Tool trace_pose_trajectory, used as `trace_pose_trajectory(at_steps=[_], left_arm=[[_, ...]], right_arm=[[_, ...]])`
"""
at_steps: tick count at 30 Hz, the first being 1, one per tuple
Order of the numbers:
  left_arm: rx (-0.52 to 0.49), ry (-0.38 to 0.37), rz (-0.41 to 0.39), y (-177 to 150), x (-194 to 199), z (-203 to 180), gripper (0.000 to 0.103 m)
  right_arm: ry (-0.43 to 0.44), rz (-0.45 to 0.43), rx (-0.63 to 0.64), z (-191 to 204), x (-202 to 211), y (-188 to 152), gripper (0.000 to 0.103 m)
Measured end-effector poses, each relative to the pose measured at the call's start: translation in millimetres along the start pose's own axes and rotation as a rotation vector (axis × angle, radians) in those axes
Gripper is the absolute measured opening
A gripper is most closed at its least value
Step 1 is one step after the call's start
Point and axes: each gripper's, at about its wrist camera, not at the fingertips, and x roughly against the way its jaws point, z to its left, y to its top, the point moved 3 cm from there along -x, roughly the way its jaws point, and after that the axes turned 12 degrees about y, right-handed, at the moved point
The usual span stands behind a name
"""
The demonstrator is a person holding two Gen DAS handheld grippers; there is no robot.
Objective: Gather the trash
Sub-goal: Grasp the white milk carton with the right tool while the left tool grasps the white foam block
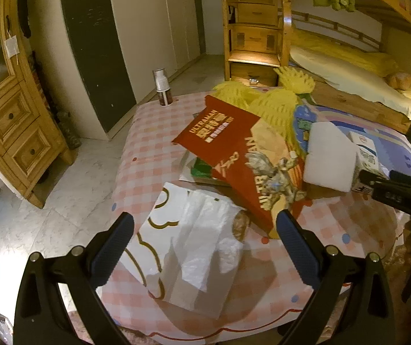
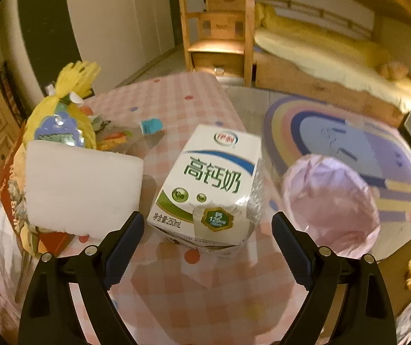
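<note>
Milk carton (image 2: 208, 184) lies on its side near the table's right edge, long axis running away from the right gripper (image 2: 207, 230), whose fingers gape wide around its near end without touching. White foam block (image 2: 81, 187) sits just left; a pink-lined bin (image 2: 331, 204) stands beyond the edge. Left gripper (image 1: 205, 230) hangs wide open, empty, over a white paper bag (image 1: 194, 244) beside a red Ultraman box (image 1: 242, 155) on the pink checked tablecloth (image 2: 176, 97).

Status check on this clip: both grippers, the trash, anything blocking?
Left hand-held gripper open over white paper bag. Right hand-held gripper open, lined up on milk carton, not gripping. Foam block beside carton; lined bin off table edge, path unobstructed.
</note>
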Motion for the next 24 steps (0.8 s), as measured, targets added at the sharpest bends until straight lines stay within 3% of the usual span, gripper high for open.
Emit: trace_pose_trajectory(at_steps=[2, 4, 7, 14, 16, 24], left_arm=[[-0.006, -0.01, -0.003, -1.0, 1.9, -3.8, 0.096], [-0.018, -0.025, -0.003, -1.9, 3.9, -9.8, 0.096], [-0.038, -0.045, -0.011, -2.4, 7.2, -20.0, 0.096], [-0.064, -0.104, -0.019, 2.3, 9.6, -40.2, 0.096], [-0.074, -0.131, -0.031, 7.0, 10.7, -49.6, 0.092], [-0.173, -0.207, -0.057, 28.7, -7.2, -101.9, 0.055]], right_arm=[[0.015, 0.002, -0.011, -1.5, -1.3, -1.5, 0.089], [0.031, 0.005, -0.019, -3.3, -0.7, -2.1, 0.08], [0.03, -0.01, -0.008, -4.8, 5.6, -2.7, 0.075], [0.047, -0.061, 0.071, -3.1, 45.6, -5.6, 0.073], [0.052, -0.077, 0.086, -3.9, 56.6, -7.2, 0.073], [0.063, -0.088, 0.072, -19.1, 72.0, -9.5, 0.073]])
